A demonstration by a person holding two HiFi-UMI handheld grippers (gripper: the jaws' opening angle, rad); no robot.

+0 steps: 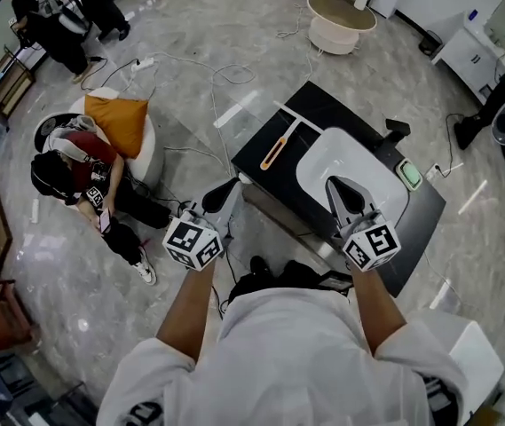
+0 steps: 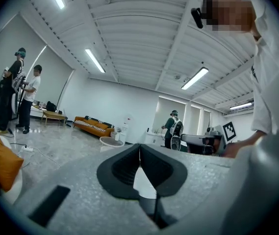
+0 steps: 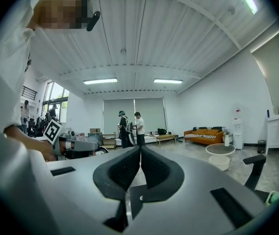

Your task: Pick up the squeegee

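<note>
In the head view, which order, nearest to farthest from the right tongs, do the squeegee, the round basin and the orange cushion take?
1. Squeegee, on the black table, just left of the right tongs.
2. Round basin, beyond the table, at the top of the view.
3. Orange cushion, far left of the view.

Black table [image 1: 319, 100] on grey marble floor [image 1: 190, 25], round beige tub [image 1: 341, 20] beyond it, orange cushion [image 1: 121, 121] on a white round seat [image 1: 148, 149] — a seated person [image 1: 79, 171] just beside, orange sofa [image 2: 92, 125] by the far wall.
</note>
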